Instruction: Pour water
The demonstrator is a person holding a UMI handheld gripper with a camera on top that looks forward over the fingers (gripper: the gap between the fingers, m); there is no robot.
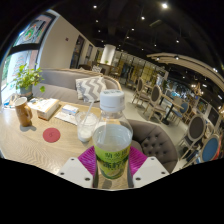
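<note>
Just beyond the bottle (112, 140) clamped upright in the gripper (112, 160), a glass (88, 125) on the tabletop (40, 150): carrying step; next, tilting over it.

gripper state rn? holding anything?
Gripper: shut on the water bottle, pink pads pressing both of its sides, bottle upright with its cap on.

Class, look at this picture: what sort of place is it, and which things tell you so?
Probably a café or lounge: a grey sofa with a zigzag cushion, many chairs and tables beyond, and recessed ceiling spotlights. The gripper holds a clear plastic bottle.
</note>
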